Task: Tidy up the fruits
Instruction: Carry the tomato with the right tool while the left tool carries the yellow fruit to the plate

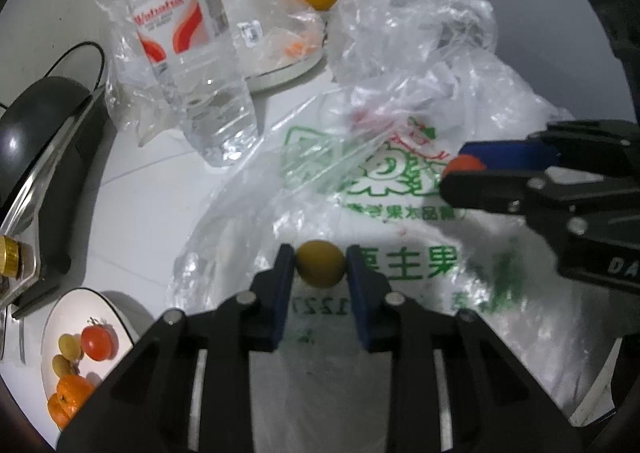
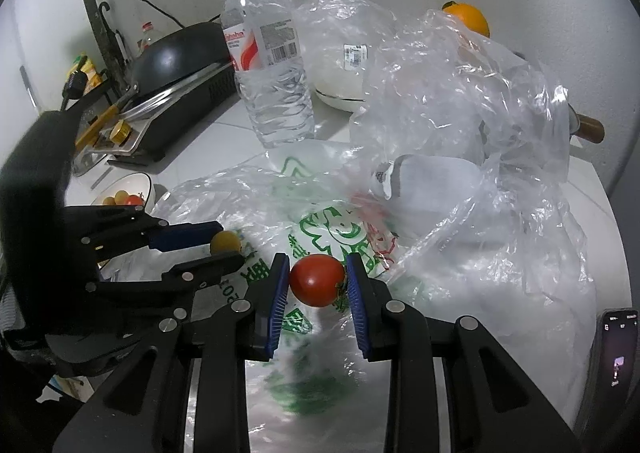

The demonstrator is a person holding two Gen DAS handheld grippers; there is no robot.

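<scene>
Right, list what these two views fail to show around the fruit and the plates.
- Far plate, left wrist view: what lies in it is veiled by crumpled clear plastic.
- Large orange, right wrist view: lower half hidden behind a clear bag.
- Fruit bowl, right wrist view: mostly blocked by the left tool.
- Printed bag, both views: lettering blurred.

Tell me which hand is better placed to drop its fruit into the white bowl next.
Probably left. The left gripper, shut on the yellow fruit, sits beside the white bowl. The right gripper, shut on the red tomato, would have to cross over it.
</scene>
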